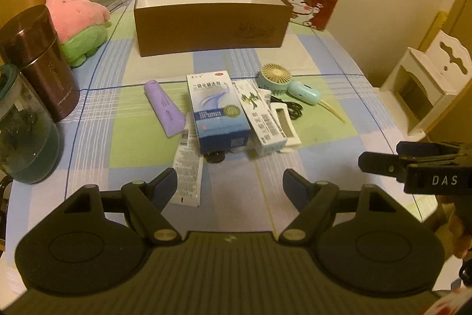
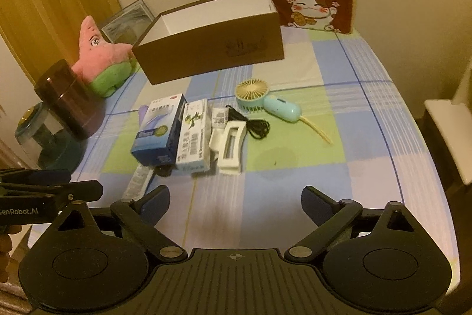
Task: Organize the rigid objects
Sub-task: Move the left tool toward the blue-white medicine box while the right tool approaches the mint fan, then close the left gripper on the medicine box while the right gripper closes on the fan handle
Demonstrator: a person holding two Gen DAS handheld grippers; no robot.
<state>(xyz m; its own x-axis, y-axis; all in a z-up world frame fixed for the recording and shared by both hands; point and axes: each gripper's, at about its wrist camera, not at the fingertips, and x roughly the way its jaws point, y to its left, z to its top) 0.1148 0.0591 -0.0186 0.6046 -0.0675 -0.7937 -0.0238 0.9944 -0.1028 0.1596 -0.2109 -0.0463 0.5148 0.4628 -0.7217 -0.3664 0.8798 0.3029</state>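
Two handheld grippers hover above a table covered by a blue, green and white checked cloth (image 1: pixel 97 120), where a cluster of small household items lies in front of an open brown cardboard box (image 1: pixel 212 28) with a white interior. The left gripper (image 1: pixel 230 185) has its jaws spread wide with nothing between them, pointing down toward the near end of the cluster; the right gripper (image 2: pixel 235 204) is likewise wide apart and empty, over bare cloth just short of the items. In the cluster, a blue-and-white medicine carton (image 1: pixel 219 111) lies beside a lilac tube-shaped case (image 1: pixel 163 108) on its left and a narrow white carton with a green design (image 1: pixel 259 117) on its right. A white rectangular frame-like piece (image 2: pixel 231 146) rests against that carton, with a black cord (image 2: pixel 256 126) just beyond it. A mint handheld fan (image 2: pixel 265 101) lies nearer the box, a pale yellow strap (image 2: pixel 317 130) trailing from its handle. A flat white sachet (image 1: pixel 187 170) pokes out from under the medicine carton. At the table's left edge stand a dark brown canister (image 1: pixel 41 61), a glass jar with a teal lid (image 1: pixel 25 126) and a pink starfish plush (image 1: pixel 78 16).
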